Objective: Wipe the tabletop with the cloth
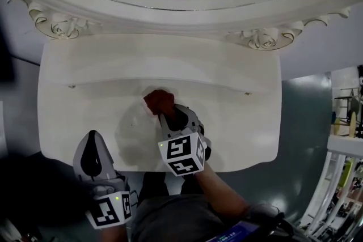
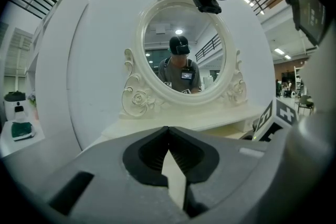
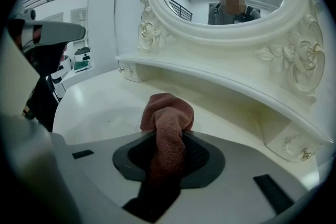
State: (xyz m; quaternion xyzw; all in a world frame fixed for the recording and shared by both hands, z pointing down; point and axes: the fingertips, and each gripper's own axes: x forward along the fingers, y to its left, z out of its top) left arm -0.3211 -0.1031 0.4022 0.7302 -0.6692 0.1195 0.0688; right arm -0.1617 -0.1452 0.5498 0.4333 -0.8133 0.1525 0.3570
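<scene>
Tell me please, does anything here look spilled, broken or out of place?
Nothing stands out. The right gripper holds the bunched cloth over the white tabletop, which shows no spill or damage. The left gripper is shut and empty.

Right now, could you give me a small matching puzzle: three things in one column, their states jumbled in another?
Things:
1. cloth
2. left tongs
3. mirror

States:
a. shut, holding nothing
b. upright behind the tabletop
c. pinched in the right tongs

Pairs: 1-c, 2-a, 3-b.
</scene>
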